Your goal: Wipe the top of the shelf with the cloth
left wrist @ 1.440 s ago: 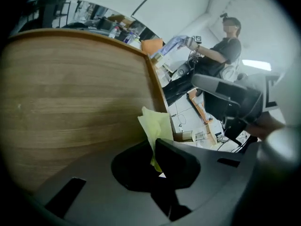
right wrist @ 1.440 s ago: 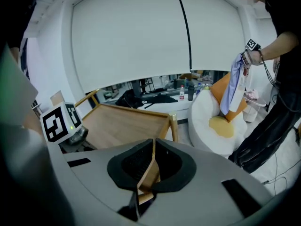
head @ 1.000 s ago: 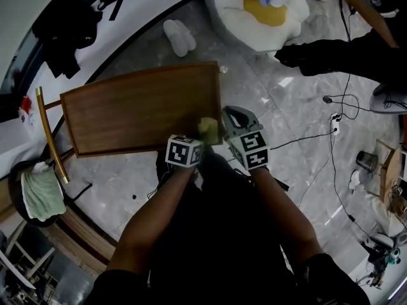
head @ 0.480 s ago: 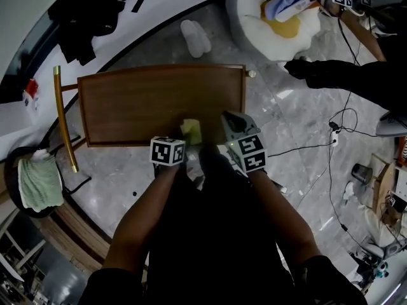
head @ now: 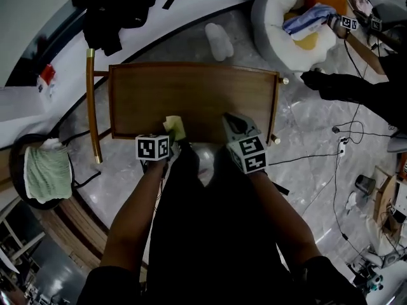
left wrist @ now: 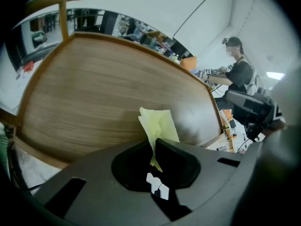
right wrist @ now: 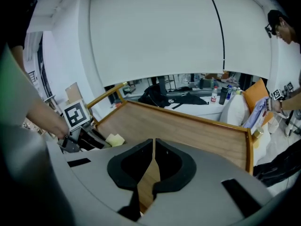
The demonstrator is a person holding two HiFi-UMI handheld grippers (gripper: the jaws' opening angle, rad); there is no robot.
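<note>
The wooden shelf top (head: 191, 94) (left wrist: 94, 98) (right wrist: 188, 126) is a brown board with a raised rim. My left gripper (head: 170, 134) (left wrist: 154, 142) is shut on a small pale-yellow cloth (head: 174, 127) (left wrist: 159, 124), which rests on the near edge of the board, left of centre. The cloth (right wrist: 114, 139) also shows in the right gripper view beside the left gripper's marker cube (right wrist: 75, 115). My right gripper (head: 233, 124) (right wrist: 154, 154) hovers over the near edge to the right, jaws closed together with nothing between them.
A brass-coloured handle rail (head: 91, 107) runs along the shelf's left end. A white cushion with clothes (head: 289, 21) lies beyond the far right corner. A green towel (head: 44, 173) sits in a round stand at left. Cables (head: 331, 145) trail on the marble floor. A person (left wrist: 240, 74) stands at a desk.
The left gripper with the cloth has slid leftward along the near edge of the shelf top. The right gripper kept its place near the front edge.
</note>
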